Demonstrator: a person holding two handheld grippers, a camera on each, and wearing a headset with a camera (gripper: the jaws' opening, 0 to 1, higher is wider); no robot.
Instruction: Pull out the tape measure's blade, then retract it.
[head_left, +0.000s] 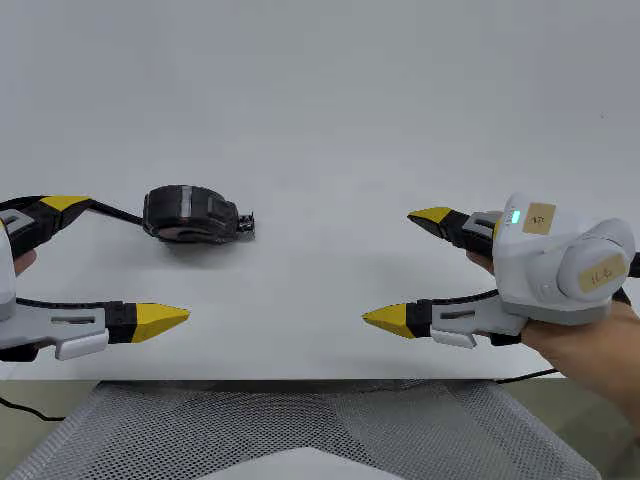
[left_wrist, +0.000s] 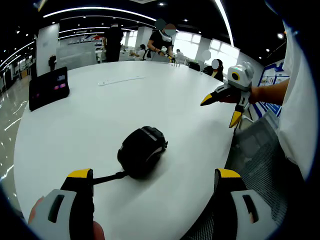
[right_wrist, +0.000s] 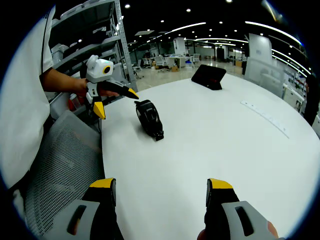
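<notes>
The black tape measure rests on the white table, to my left; blade retracted, hook facing right.

The left gripper and the right gripper are built alike: a pale grey-white shell, slotted grey arms that turn black partway along, and two long jaws ending in pointed yellow tips. The right one's housing is rounded and smooth, with a small green light on its left face, two tan paper labels whose handwriting is too small to read, and a thin black cable beneath it. The person wears a white short-sleeved top.
</notes>
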